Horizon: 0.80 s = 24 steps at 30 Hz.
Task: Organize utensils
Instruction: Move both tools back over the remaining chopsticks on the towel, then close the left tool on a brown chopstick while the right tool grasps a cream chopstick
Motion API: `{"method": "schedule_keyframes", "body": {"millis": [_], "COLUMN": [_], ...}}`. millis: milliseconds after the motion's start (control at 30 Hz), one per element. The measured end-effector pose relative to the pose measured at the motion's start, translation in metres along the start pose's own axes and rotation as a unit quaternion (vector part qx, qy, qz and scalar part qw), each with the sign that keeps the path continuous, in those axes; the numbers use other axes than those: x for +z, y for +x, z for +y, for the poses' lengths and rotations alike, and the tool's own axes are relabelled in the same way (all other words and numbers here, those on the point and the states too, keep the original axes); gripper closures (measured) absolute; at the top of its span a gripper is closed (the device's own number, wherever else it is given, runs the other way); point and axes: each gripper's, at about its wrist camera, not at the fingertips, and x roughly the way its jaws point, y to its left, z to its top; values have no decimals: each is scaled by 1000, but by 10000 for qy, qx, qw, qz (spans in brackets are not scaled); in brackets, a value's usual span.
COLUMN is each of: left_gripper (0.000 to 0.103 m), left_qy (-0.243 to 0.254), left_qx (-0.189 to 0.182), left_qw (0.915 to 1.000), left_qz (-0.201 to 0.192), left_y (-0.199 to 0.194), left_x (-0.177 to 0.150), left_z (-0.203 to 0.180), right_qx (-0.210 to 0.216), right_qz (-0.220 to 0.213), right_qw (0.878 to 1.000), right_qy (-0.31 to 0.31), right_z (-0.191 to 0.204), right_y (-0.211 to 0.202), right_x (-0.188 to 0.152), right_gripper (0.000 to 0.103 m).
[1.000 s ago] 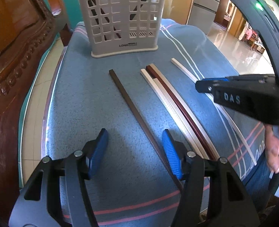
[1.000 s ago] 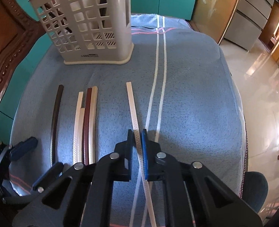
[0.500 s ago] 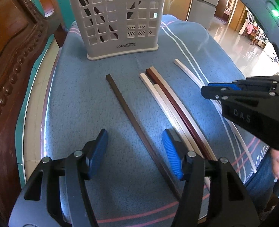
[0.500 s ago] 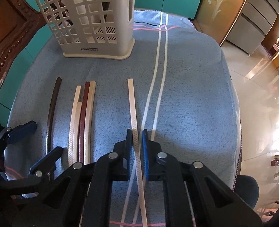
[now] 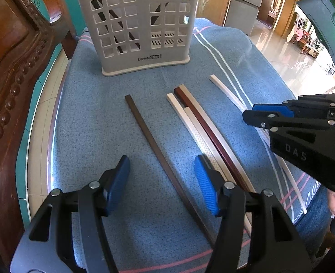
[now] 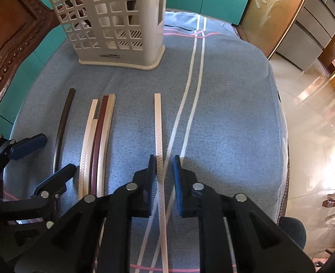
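Observation:
Several chopsticks lie on a blue cloth. A dark brown chopstick (image 5: 153, 145) (image 6: 62, 127) runs between the fingers of my open left gripper (image 5: 161, 184), which hovers low over it. A lone cream chopstick (image 6: 159, 136) (image 5: 226, 91) lies between the fingers of my right gripper (image 6: 165, 168), whose jaws stand slightly apart around it. A cluster of cream and maroon chopsticks (image 5: 199, 122) (image 6: 98, 141) lies between the two. A grey slotted utensil basket (image 5: 137, 20) (image 6: 115, 20) stands at the far end and holds dark sticks.
The blue cloth (image 5: 94, 118) (image 6: 231, 113) with white and pink stripes covers a small table. A carved wooden chair (image 5: 10, 52) stands close on the left. The table edge drops to a tiled floor (image 6: 315, 118) on the right.
The right gripper's jaws have opened slightly around the lone cream chopstick. Both grippers have moved forward toward the basket; the left now straddles the dark brown chopstick.

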Motion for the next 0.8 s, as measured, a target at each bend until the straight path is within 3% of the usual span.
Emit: {"method": "schedule_keyframes", "body": {"millis": [100,167,300,433,667,800], "left_gripper": [54,62,87,92,91,87], "left_qy": [-18,-33,-57,-70,-124,-141], "left_qx": [-7,-5,-44,-99,76,278], "left_qw": [10000,10000,10000,9999,9998,9994], "left_qz": [-20,-29,-57,-32,124,154], "left_y": [0,0,0,-2,0,2], "left_x": [0,2,5,8,15,18], "left_z": [0,0,2,7,6,-2], "right_qx": [-9,-13,-132,-8,24,-385], "right_qz": [-44,-68,-124,-160,-283,-435], "right_qw": [10000,9999,9998,9997,9995,9982], "right_qy": [-58,-104,-60,177,129,-137], "right_z": [1,2,-6,-18,-20,-15], "right_y": [0,0,0,-1,-2,-3], "right_x": [0,0,-1,0,-4,-7], "right_gripper": [88,97,97,97,94,74]}}
